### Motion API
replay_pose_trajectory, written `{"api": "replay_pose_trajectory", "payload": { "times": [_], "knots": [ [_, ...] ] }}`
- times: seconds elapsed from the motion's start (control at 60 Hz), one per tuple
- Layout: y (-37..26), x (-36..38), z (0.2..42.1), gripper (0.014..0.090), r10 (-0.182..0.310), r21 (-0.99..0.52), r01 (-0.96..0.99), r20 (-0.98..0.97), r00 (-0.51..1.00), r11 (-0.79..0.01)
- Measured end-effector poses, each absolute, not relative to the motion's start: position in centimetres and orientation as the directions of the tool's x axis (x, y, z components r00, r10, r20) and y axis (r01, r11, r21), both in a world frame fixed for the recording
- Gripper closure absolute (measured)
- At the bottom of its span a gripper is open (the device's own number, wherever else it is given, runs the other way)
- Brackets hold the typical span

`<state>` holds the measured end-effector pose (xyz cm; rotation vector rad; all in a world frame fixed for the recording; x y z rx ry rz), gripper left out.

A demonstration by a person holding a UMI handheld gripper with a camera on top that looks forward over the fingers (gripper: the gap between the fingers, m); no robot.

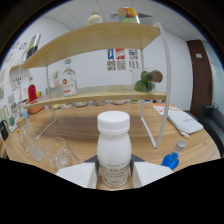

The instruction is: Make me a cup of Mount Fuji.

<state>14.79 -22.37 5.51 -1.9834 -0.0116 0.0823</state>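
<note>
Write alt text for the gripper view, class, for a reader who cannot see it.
A white bottle with a white cap stands upright between the gripper fingers, which press its sides. Beyond it a two-tier shelf stands on a wooden table, with clear cups nearby.

One white bottle (114, 148) with a white cap stands between the two fingers of one gripper (114, 172). One two-tier shelf rack (100, 95) stands on one wooden table (90, 127). Two clear glasses (62, 154) lie on the table beside the bottle, along with one blue cap (171, 161) and one white flat pack (182, 121). The lower shelf carries one red container (32, 93), one white appliance (67, 82) and one green cluster (144, 82). Two items (127, 15) sit on the top shelf. Three posters (121, 58) hang on the wall.
</note>
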Motion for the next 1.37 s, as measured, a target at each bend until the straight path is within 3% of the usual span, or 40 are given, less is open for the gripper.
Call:
{"api": "replay_pose_trajectory", "payload": {
  "times": [0.217,0.3,0.367,0.383,0.833,1.367],
  "knots": [
    [-23.4,14.9,5.1,0.0527,0.005,-0.903,-0.028,-0.033,0.999,-0.429],
    [-23.9,14.7,4.9,0.0372,-0.013,-0.879,-0.058,-0.058,0.998,-0.472],
    [-24.5,14.6,5.5,0.0191,-0.029,-0.871,-0.065,-0.058,0.998,-0.486],
    [-24.7,14.7,5.8,0.0184,-0.035,-0.871,-0.064,-0.053,0.998,-0.487],
    [-32.9,8.4,12.5,0.0186,-0.081,-0.809,-0.033,0.018,0.997,-0.587],
    [-34.7,3.4,13.7,0.0187,-0.045,-0.803,0.017,0.054,0.997,-0.595]
  ]
}}
